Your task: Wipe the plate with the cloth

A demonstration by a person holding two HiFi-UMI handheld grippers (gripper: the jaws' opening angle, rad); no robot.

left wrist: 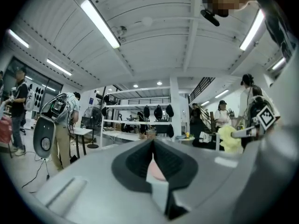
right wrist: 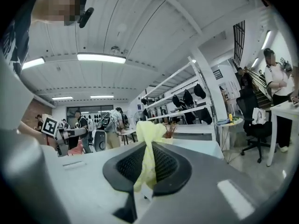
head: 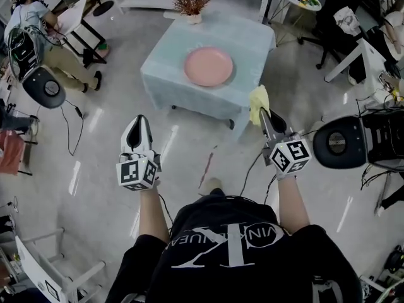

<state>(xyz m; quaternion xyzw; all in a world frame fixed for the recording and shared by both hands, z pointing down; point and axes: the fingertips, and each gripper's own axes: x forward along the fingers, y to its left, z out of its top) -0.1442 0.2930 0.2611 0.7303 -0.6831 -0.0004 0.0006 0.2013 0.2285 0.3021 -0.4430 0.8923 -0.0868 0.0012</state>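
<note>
So the right tool (head: 264, 120) is clamped tight on the cloth (head: 258, 101). It's soft, pale yellow and crumpled. It's pinched into a thin strip along the jaw seam, with a bunched wad poking out past the tips toward the table (head: 165, 55). It's up in the air by the table's near corner, well apart from the plate (head: 208, 66).

The plate is round, pink and smooth-looking with a shallow rim. It lies flat in the middle of the square table, which has a pale blue cover draped over it. A dried brownish plant (head: 191, 0) stands at the far edge.

The left tool (head: 138, 126) is closed up with nothing in it, over the glossy floor (head: 95, 169).

The black shirt (head: 227, 251) has big white lettering, but I can't read it.
</note>
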